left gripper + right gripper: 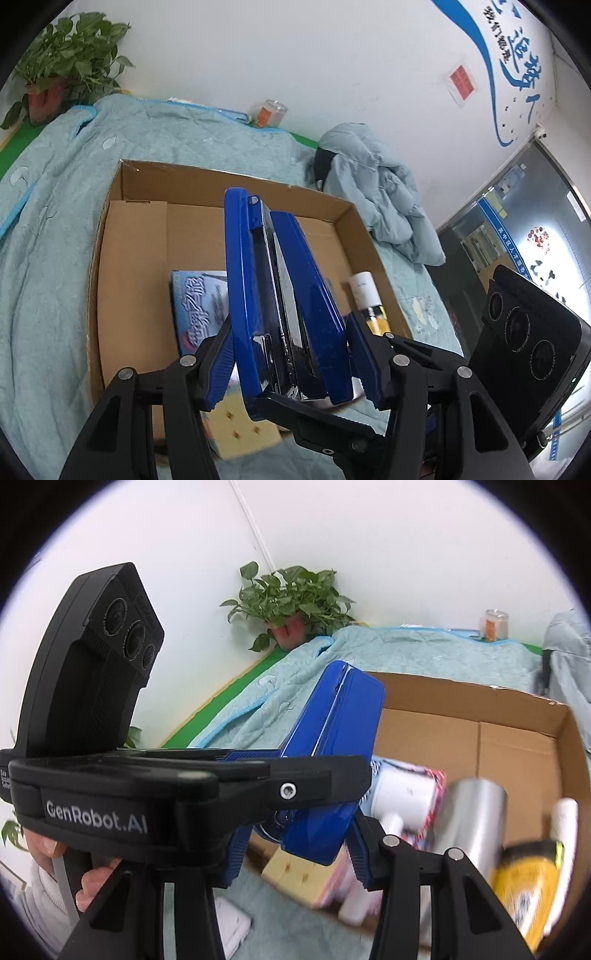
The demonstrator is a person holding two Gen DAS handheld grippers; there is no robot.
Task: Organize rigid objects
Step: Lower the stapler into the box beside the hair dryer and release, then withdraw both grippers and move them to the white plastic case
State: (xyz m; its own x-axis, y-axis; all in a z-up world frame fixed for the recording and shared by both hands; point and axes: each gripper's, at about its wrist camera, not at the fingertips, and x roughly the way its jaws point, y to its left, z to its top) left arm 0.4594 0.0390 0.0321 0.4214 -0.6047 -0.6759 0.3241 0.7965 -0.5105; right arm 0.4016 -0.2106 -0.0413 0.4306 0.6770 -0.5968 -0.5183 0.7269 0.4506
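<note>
Left wrist view: nearest us, left tongs (291,365) clamped on a big blue stapler (284,295), pads pressing both its sides. Stapler stands on edge, long axis running away from cam, over the cardboard box (129,229). Right tongs' cam housing (524,354) sits just beside, at right edge.

Below/behind stapler, inside box: yellow block w/ small holes (240,428) at near wall, blue printed box (199,310) left of stapler, white-capped bottle (365,291) w/ yellow body to its right. Rest of box floor bare cardboard.

Box rests on a bed w/ pale teal quilt (55,221). Further back: crumpled light-blue jacket (384,199) right of box, small glass jar (271,112) by the wall, potted plant (62,66) in far left corner.

Right wrist view: right tongs (295,853) also closed on the same stapler (332,760), at its lower end; left tongs' body crosses in front, a hand (92,882) on its grip. Beyond, blurred: white object (402,797), silver cylinder (469,819), yellow-bodied bottle (524,890) in box (517,723). So we log stapler as held by both tongs, above the box, not set down.
</note>
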